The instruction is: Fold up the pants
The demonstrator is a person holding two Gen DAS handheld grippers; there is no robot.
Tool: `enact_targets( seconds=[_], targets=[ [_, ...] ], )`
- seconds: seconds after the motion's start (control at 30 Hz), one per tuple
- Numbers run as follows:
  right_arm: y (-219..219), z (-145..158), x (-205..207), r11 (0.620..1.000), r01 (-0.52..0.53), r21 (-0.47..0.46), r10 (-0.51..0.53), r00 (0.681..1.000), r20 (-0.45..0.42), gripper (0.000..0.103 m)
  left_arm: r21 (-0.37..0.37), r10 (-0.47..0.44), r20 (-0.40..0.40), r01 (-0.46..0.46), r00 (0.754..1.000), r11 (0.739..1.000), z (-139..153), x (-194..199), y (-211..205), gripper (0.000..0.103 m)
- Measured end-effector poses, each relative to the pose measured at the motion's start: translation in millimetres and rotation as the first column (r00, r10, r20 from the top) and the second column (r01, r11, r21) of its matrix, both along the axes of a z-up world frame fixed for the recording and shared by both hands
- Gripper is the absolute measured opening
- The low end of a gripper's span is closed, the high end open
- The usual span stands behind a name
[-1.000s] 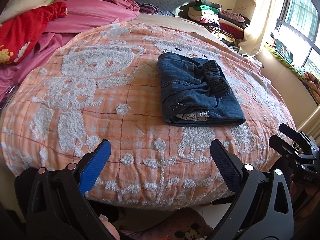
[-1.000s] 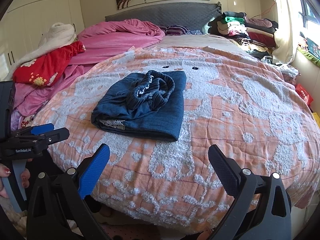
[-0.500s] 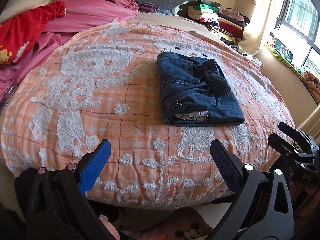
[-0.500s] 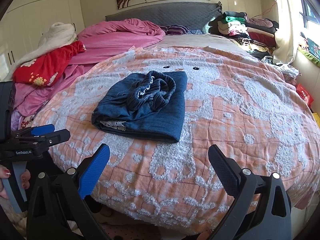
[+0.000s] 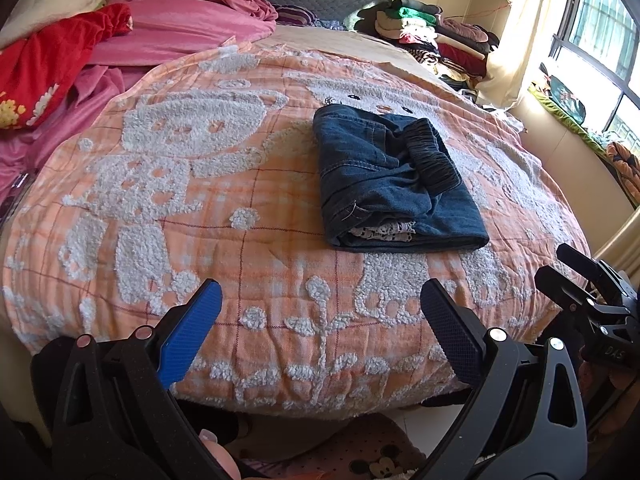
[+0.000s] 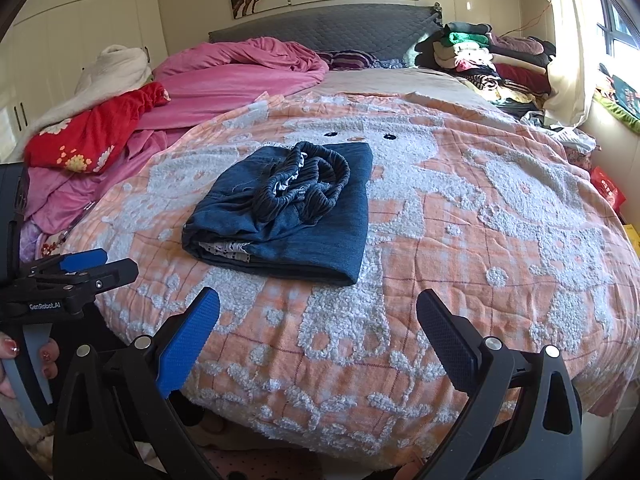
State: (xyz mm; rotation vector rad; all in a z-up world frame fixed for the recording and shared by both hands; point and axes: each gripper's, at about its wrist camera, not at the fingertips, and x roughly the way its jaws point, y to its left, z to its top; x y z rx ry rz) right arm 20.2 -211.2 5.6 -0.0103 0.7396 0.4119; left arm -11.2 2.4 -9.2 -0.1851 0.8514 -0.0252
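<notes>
Dark blue denim pants [image 5: 392,184] lie folded in a compact rectangle on the orange and white blanket [image 5: 168,184], elastic waistband on top and a bit of white lace at the near edge. They also show in the right wrist view [image 6: 288,216]. My left gripper [image 5: 320,320] is open and empty, held back at the bed's near edge, well short of the pants. My right gripper [image 6: 318,324] is open and empty, also at the near edge, apart from the pants. Each gripper shows in the other's view: the right one [image 5: 588,288], the left one [image 6: 80,272].
Pink bedding [image 6: 240,76] and a red flowered cloth [image 6: 92,136] lie at the back left. A stack of folded clothes [image 6: 480,56] sits at the back right by the curtain and window. A grey headboard [image 6: 328,28] stands behind. The floor lies below the bed edge.
Both grippers have drifted very slightly relative to the bed. The pants have not moved and both grippers stay open.
</notes>
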Motion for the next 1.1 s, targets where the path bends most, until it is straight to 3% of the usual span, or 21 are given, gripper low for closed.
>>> enact_targets(
  seconds=[1.1],
  targets=[
    [-4.0, 2.2, 5.1, 1.0, 0.028, -0.005, -0.028, 0.999, -0.014, 0.098, 0.027, -0.019, -0.016, 0.02, 1.0, 0.999, 2.4, 2.9, 0.8, 0.093]
  ],
)
